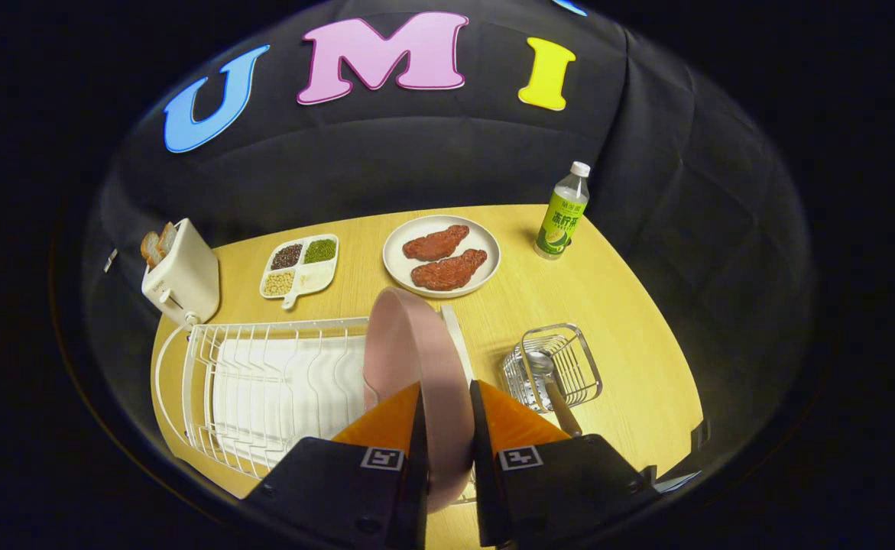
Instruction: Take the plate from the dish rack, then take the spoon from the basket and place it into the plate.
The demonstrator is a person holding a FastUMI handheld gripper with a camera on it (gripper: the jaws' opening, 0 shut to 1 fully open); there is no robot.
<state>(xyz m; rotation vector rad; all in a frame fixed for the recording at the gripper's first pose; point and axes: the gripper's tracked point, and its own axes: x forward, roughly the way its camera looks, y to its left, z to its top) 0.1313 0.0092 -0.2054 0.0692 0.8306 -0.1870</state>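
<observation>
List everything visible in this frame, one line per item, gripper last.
pink plate: 1, pink, upright between the fingers, over the dish rack
dish rack: 1, white wire, beneath the pink plate
spoon: 1, metal, in the basket
basket: 1, wire, beside the rack
white plate: 1, two meat pieces on it, beyond the rack
divided dish: 1, white, holds grains
toaster: 1, white, holds bread
bottle: 1, green label
table: 1, wooden
gripper: 1, orange fingers clamping the pink plate

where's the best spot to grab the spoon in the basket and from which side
Grip the spoon by its handle, which sticks out over the wire basket rim toward the gripper; the bowl lies down inside the wires. Come from above on that near side, probably after setting down the pink plate the fingers are clamped on.
</observation>
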